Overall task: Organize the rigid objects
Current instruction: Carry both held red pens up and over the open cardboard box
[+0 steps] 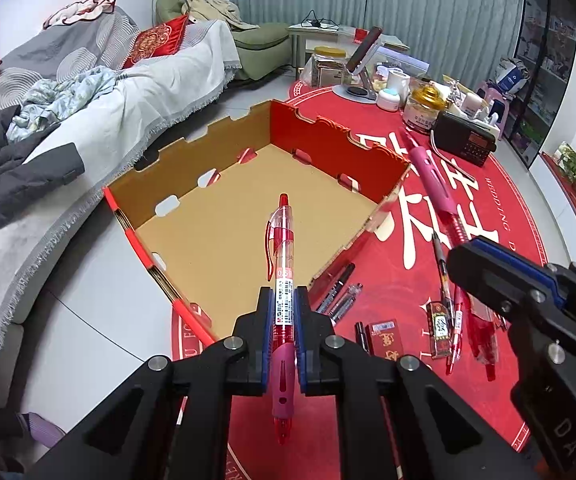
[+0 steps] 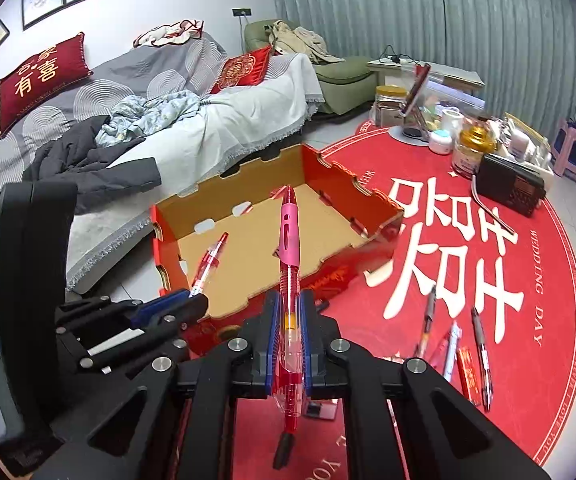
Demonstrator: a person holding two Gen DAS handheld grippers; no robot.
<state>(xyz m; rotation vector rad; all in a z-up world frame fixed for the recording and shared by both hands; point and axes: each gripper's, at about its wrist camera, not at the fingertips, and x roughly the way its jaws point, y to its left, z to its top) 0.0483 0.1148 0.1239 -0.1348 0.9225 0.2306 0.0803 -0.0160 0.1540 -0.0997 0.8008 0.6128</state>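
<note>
- The left gripper [image 1: 282,312] is clenched on a red pen [image 1: 283,264], which sticks straight forward along the fingers, clicker end out over the open cardboard box [image 1: 224,220]; the pink grip end points back toward the holder.
- The right gripper [image 2: 289,320] likewise grasps a pink-gripped red pen [image 2: 288,248], long axis running forward, pink grip end away from the fingers and aimed at the box [image 2: 248,240].
- Both pens hang above the near side of the box, ahead of and below each gripper. The left one looks the better placed: its pen already projects over the brown floor inside, while the right pen seems to sit over the near wall. That is my reading, not a certainty.
- Box: one, and I see nothing lying on its floor.
- Held pens: two, one per gripper.
- Loose on the red mat [image 2: 527,280], to the right of the box and apart from it: roughly four pens [image 2: 427,320] fanned out in the right view, plus more pens near the box corner in the left view; they overlap, so an exact count escapes me.
- Two small red packets [image 1: 385,338] lie among them.
- One black radio [image 1: 463,140] stands farther back.
</note>
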